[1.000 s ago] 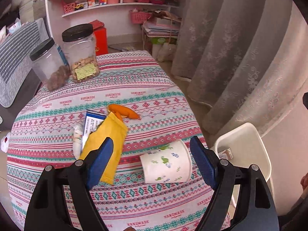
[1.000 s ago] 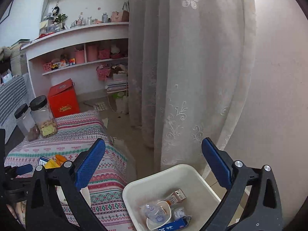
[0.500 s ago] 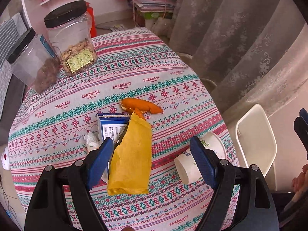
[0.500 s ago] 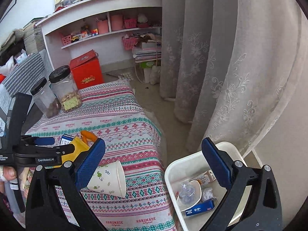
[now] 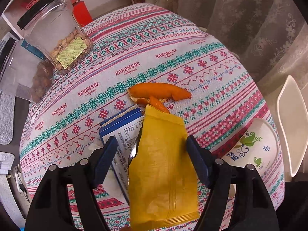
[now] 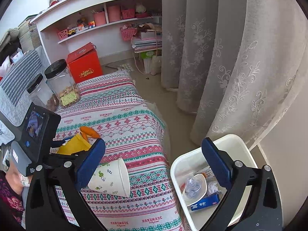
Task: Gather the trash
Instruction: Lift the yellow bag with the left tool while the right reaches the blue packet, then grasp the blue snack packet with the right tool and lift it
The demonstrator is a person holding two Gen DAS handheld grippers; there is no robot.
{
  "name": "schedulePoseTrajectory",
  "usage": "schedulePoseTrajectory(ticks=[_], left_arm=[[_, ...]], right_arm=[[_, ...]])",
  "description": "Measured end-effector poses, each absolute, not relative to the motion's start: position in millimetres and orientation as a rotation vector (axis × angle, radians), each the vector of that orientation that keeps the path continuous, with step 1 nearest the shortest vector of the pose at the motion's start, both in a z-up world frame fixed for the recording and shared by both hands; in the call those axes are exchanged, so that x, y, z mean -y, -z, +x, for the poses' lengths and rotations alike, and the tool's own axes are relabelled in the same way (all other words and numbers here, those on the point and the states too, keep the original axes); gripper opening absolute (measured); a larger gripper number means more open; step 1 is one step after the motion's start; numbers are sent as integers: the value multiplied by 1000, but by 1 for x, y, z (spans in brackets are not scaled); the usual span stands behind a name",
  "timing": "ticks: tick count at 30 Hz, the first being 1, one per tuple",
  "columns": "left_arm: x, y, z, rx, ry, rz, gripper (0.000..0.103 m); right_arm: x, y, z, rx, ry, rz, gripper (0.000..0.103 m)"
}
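A yellow snack wrapper [image 5: 161, 165] lies on the patterned tablecloth [image 5: 154, 57], partly over a blue and white box [image 5: 119, 130]. Orange peel [image 5: 159, 93] lies just beyond it. A paper cup [image 5: 254, 148] with green leaf print lies on its side to the right. My left gripper [image 5: 152, 154] is open with its fingers either side of the wrapper, low over it. My right gripper [image 6: 154, 163] is open and empty, high above the table edge, between the cup [image 6: 111, 179] and the white bin [image 6: 192, 211]. The wrapper [image 6: 75, 146] and peel [image 6: 89, 131] show there too.
Two black-lidded clear jars [image 5: 55, 36] stand at the table's far left. The white bin holds several pieces of trash, including a blue box [image 6: 205, 204] and a clear lid [image 6: 192, 184]. A curtain [image 6: 221, 57] hangs to the right. A red box [image 6: 84, 65] and shelves stand behind.
My left gripper has moved forward and down so its fingers now flank the yellow wrapper. My right gripper has swung left and tilted down toward the table and bin.
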State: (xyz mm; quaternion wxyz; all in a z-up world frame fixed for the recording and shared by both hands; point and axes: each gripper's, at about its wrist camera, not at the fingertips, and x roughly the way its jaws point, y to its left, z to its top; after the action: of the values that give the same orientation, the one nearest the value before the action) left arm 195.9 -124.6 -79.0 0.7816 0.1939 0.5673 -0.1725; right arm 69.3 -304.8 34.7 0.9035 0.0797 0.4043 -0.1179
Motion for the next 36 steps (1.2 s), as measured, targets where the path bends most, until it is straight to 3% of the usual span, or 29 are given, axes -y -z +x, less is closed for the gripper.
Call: schedulePoseTrajectory(ticks=[3, 7, 14, 25, 36], left_arm=[[120, 78, 187, -1218, 409, 406, 47], [115, 66, 176, -1214, 456, 333, 4], [80, 33, 149, -1144, 423, 151, 1], [-38, -39, 110, -913, 188, -233, 1], [-76, -46, 112, -892, 199, -322, 1]], right_arm=[[303, -32, 73, -852, 242, 159, 96], [301, -27, 76, -870, 240, 152, 96], [292, -13, 83, -938, 187, 153, 96], [236, 6, 106, -1029, -13, 144, 96], [131, 29, 158, -1061, -180, 51, 96]])
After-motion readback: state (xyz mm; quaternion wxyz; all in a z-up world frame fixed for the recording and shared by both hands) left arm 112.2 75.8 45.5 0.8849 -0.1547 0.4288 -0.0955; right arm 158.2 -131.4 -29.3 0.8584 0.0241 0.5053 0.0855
